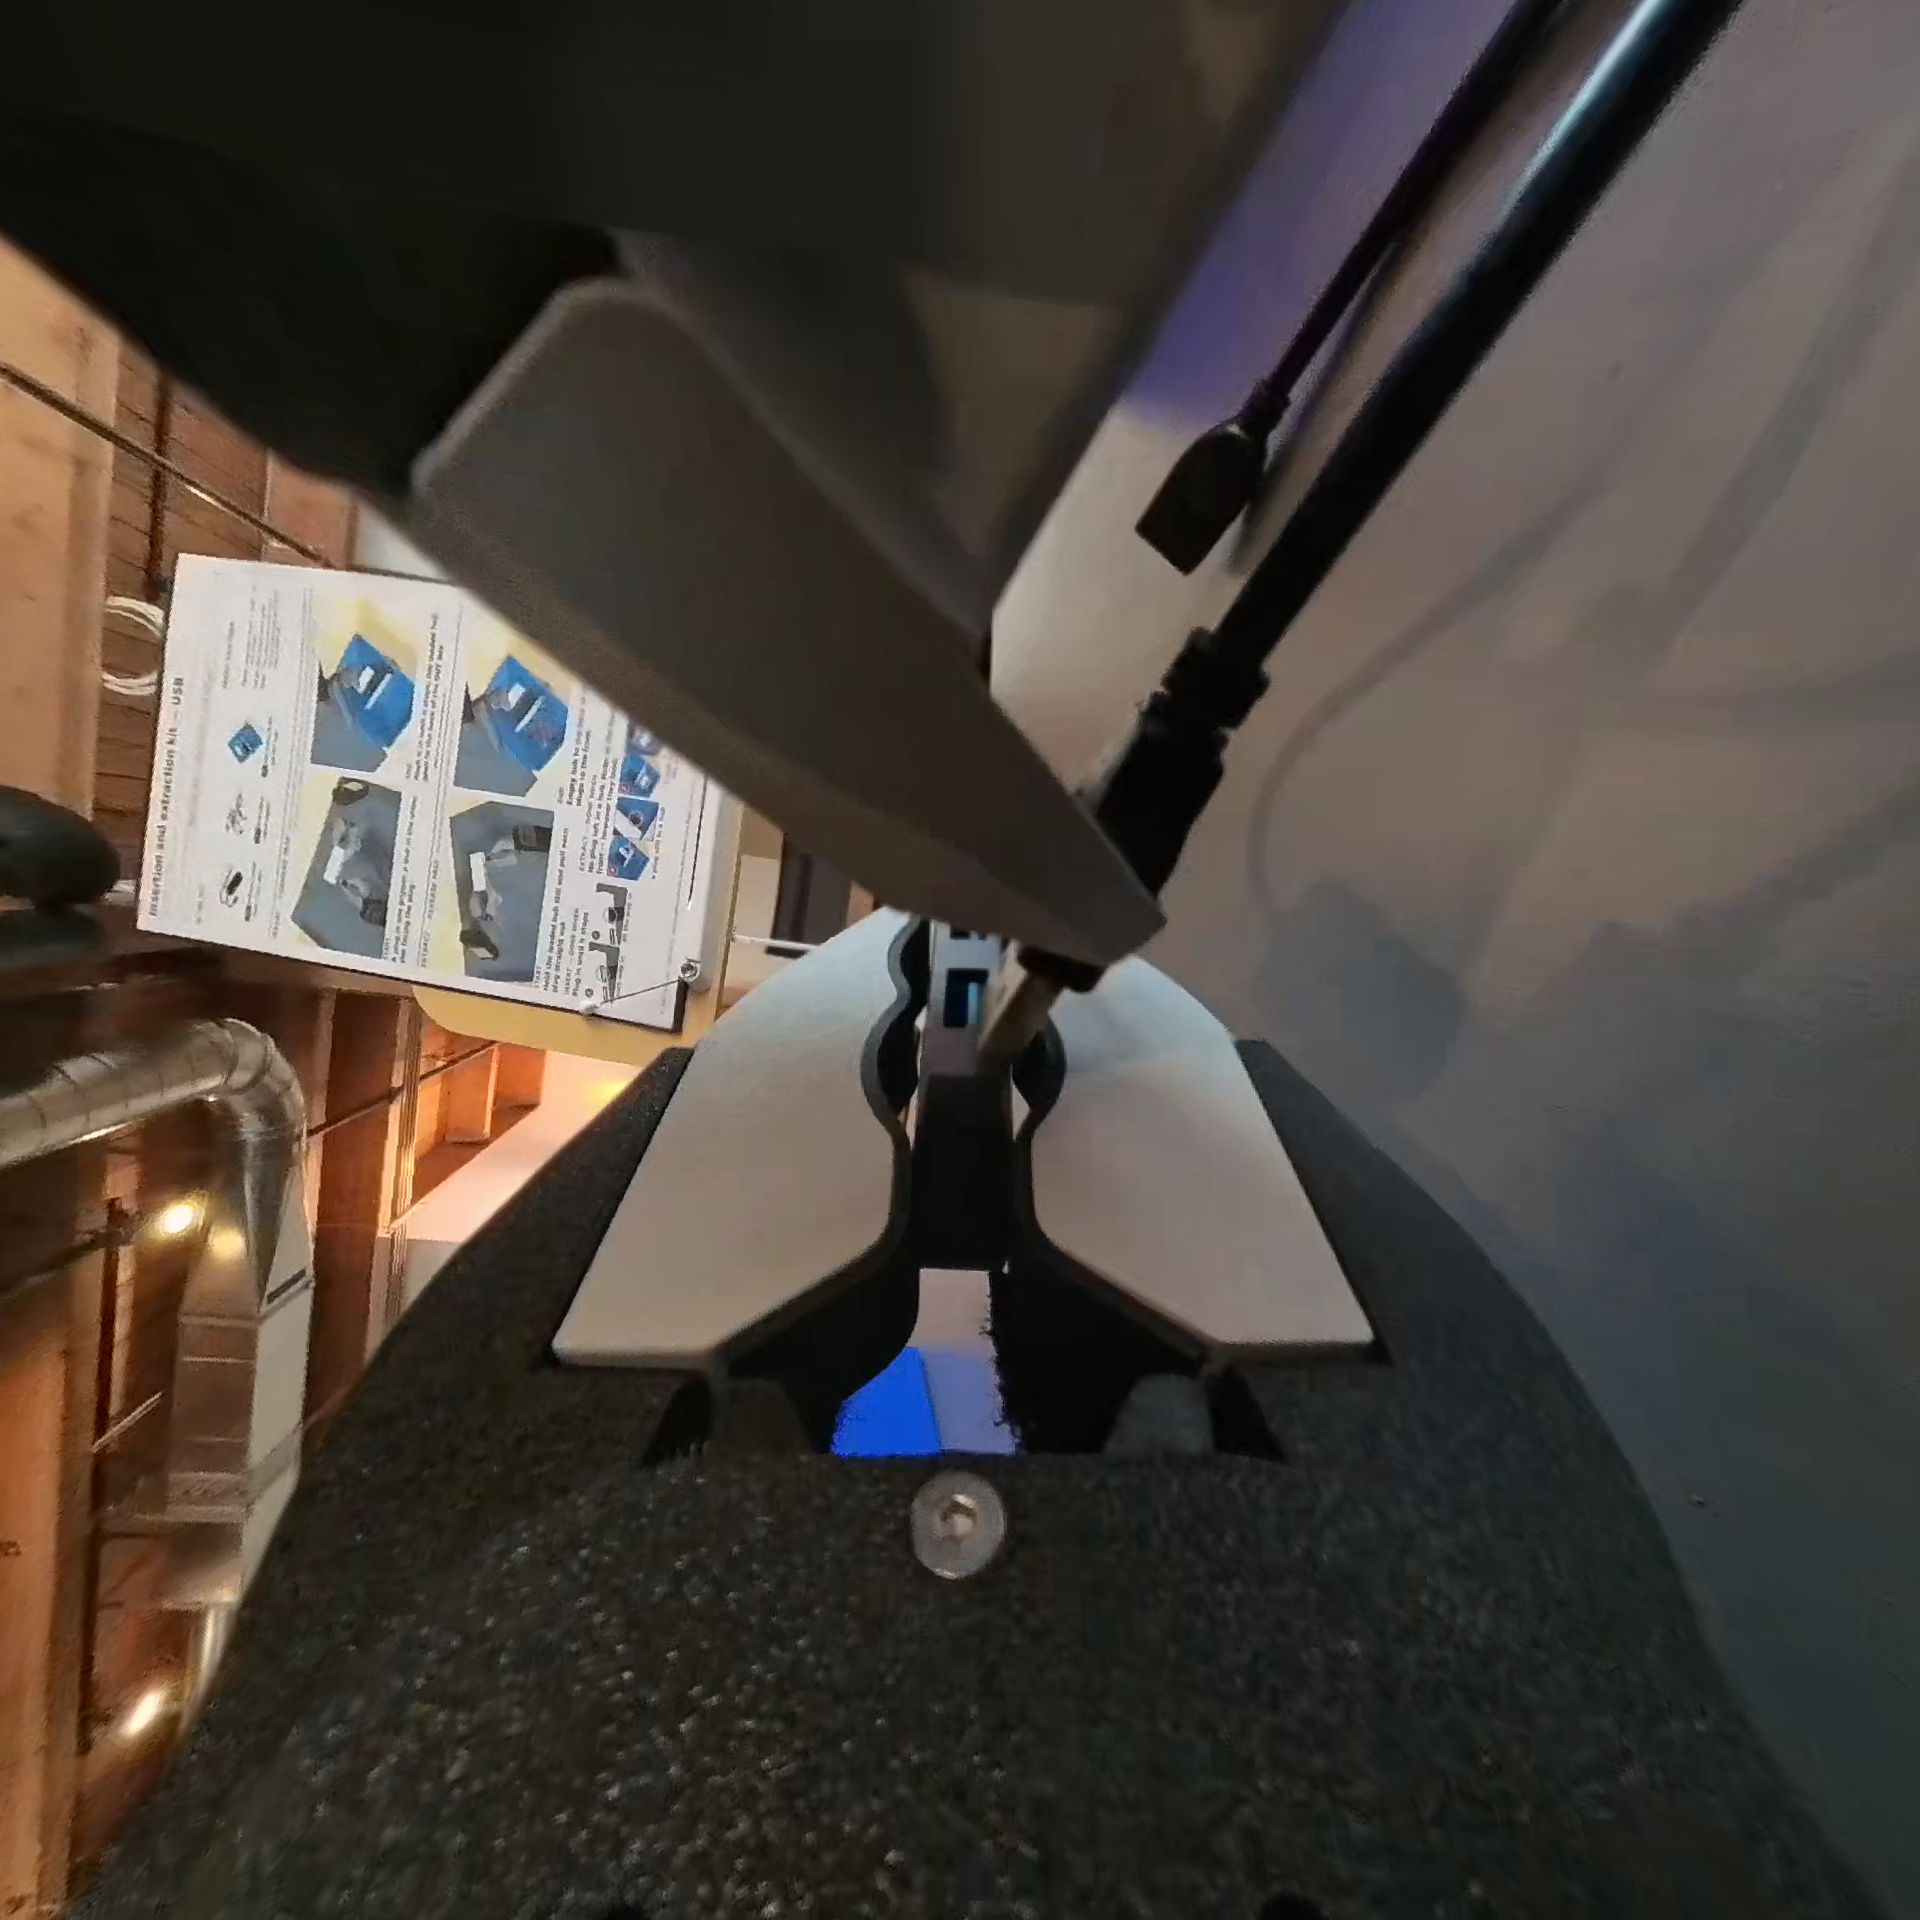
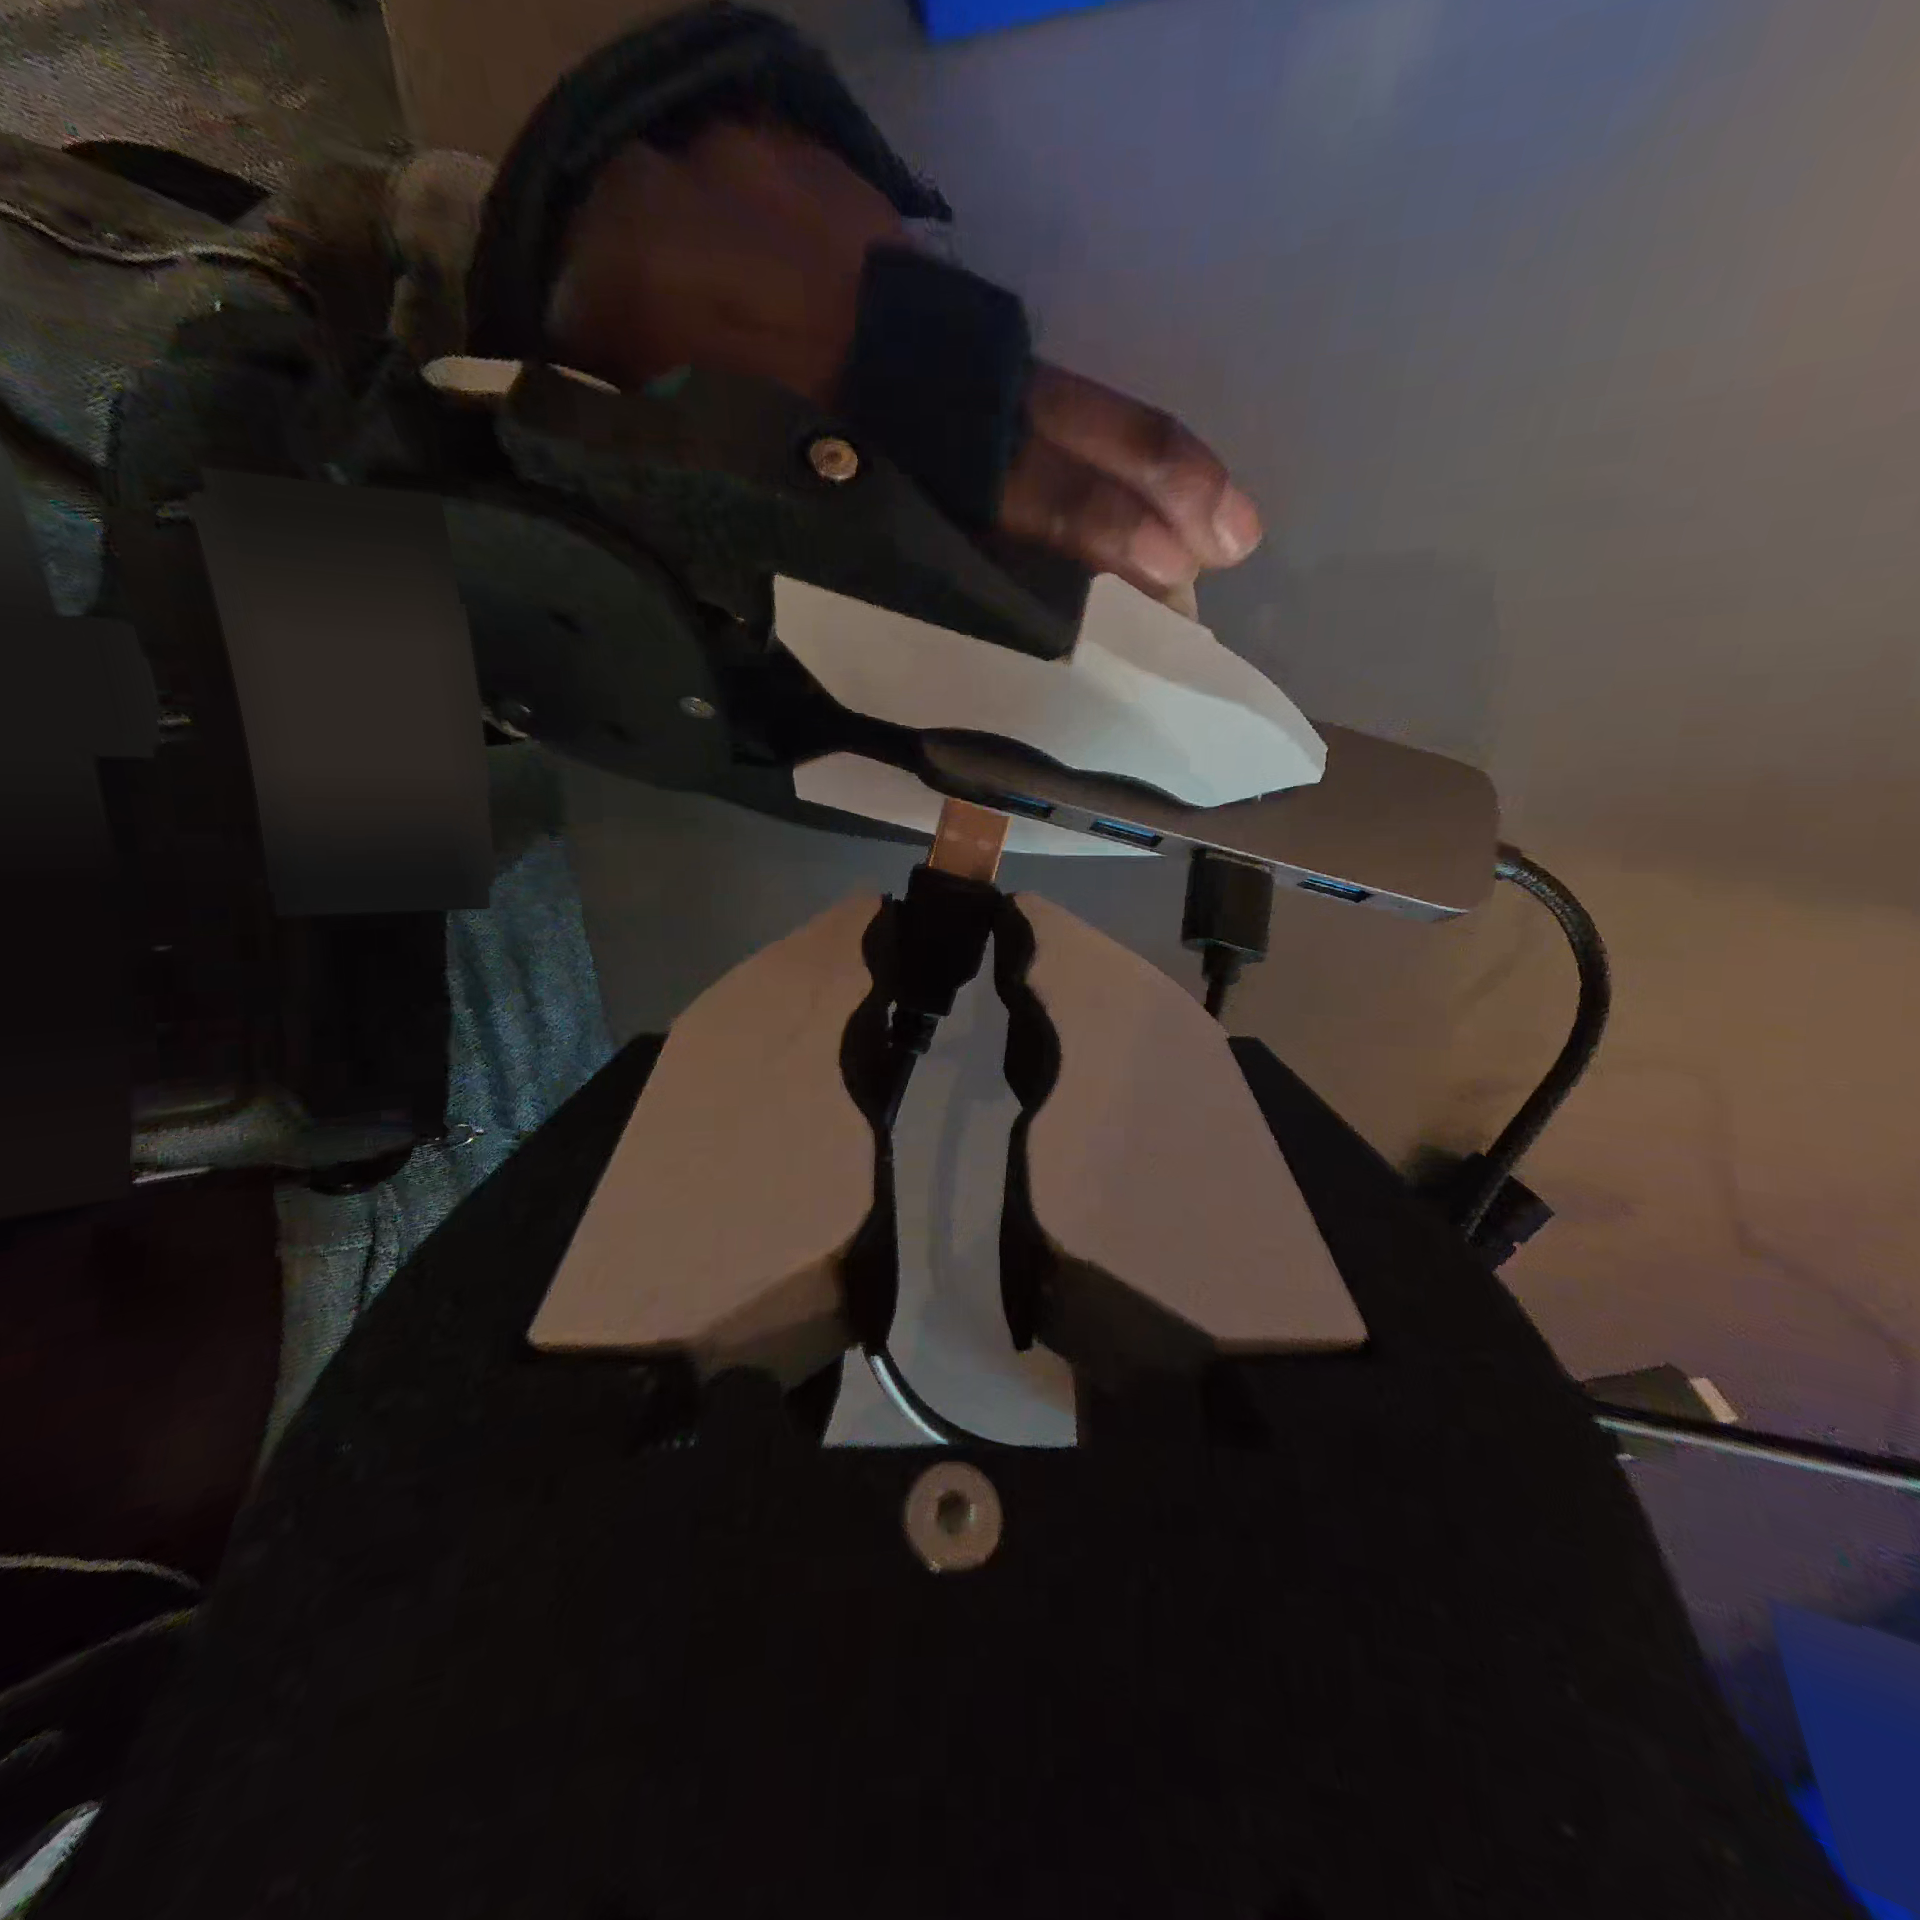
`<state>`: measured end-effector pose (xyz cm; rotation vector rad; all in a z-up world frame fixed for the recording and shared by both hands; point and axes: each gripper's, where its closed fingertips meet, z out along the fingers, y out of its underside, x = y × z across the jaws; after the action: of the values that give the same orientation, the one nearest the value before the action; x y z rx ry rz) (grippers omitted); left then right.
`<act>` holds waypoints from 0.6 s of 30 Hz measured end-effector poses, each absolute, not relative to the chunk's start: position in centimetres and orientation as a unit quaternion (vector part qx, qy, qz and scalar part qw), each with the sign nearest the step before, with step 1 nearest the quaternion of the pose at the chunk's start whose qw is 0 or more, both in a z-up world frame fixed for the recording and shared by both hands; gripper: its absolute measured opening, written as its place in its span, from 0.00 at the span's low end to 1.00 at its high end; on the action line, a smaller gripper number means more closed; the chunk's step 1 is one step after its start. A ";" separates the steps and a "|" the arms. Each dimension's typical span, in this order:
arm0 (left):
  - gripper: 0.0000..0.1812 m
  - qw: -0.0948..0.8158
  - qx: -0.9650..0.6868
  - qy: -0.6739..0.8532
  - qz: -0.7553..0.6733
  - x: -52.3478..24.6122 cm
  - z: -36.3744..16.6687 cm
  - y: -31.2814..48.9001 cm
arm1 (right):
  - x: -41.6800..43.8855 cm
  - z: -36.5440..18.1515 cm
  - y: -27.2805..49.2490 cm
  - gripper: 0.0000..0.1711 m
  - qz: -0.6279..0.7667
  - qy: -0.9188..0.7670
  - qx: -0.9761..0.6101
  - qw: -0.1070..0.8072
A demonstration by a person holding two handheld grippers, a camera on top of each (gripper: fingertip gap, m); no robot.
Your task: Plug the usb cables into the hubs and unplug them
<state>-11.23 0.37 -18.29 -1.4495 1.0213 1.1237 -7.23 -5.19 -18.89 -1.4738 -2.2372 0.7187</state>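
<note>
A grey USB hub [image 2: 1382,821] is clamped flat between the white fingers [image 2: 1091,707] of my left gripper [image 1: 961,971], which is shut on it; in the left wrist view the hub [image 1: 961,997] shows edge-on. My right gripper [image 2: 940,920] is shut on a black USB plug [image 2: 930,956]. The plug's metal tip [image 2: 971,842] sits at the mouth of the hub's leftmost port, with most of the metal showing. A second black plug [image 2: 1231,899] sits in another port. The right gripper's finger [image 1: 779,623] crosses the left wrist view.
The hub's own braided cable [image 2: 1558,1039] loops down to the right. A loose plug [image 2: 1662,1397] lies on the grey table [image 2: 1558,520]. A person's strapped hand [image 2: 1122,488] holds the left gripper. An instruction sheet [image 1: 416,779] and a metal duct [image 1: 208,1091] are behind. Some 7 cm of space lies between my two pairs of fingers.
</note>
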 end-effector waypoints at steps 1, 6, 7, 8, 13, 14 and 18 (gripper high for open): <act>0.08 0.500 -0.596 0.425 0.462 -11.2 -18.4 0.3 | -7.2 -18.9 -5.1 0.10 0.260 -0.792 -0.523 0.179; 0.07 0.493 -0.580 0.447 0.470 -10.5 -18.8 0.4 | -6.8 -19.0 -4.7 0.10 0.264 -0.795 -0.519 0.168; 0.07 0.489 -0.577 0.452 0.472 -10.3 -18.9 0.5 | -6.6 -19.2 -4.5 0.10 0.254 -0.798 -0.520 0.166; 0.07 0.486 -0.575 0.456 0.474 -10.1 -19.0 0.5 | -6.6 -19.4 -4.4 0.10 0.247 -0.801 -0.519 0.166; 0.07 0.478 -0.570 0.463 0.481 -9.8 -19.2 0.6 | -6.4 -19.6 -4.3 0.10 0.233 -0.811 -0.514 0.155; 0.07 0.474 -0.568 0.468 0.484 -9.7 -19.3 0.6 | -6.4 -19.6 -4.3 0.09 0.231 -0.814 -0.511 0.152; 0.07 0.478 -0.565 0.471 0.480 -9.1 -19.5 0.8 | -6.6 -19.7 -3.9 0.09 0.219 -0.816 -0.511 0.156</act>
<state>-9.10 0.77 -19.47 -1.3809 1.1502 1.1718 -6.57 -3.91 -19.68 -1.4619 -2.3372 0.6280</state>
